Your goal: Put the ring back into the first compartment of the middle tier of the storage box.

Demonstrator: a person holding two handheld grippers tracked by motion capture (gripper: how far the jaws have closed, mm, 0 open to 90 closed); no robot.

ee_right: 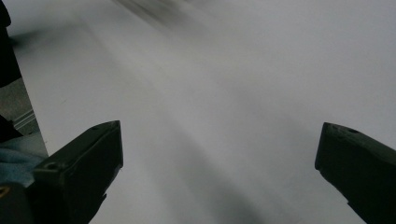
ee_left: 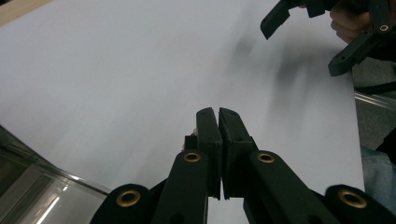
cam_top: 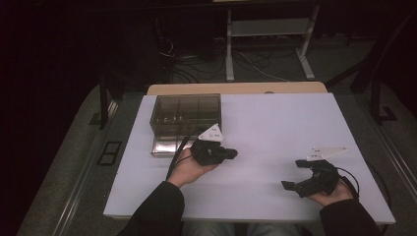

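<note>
Left gripper (cam_top: 231,154) closed and empty beside compartment box (cam_top: 186,115); right gripper (cam_top: 295,174) open wide and empty.

Risk: the box stands with its lid (cam_top: 169,146) on the table (cam_top: 275,123), just left of the left gripper; a careless swing may knock it.

Left gripper (ee_left: 218,116) fingers pressed together above the white table (ee_left: 116,70), right gripper (ee_left: 303,42) beyond.
</note>
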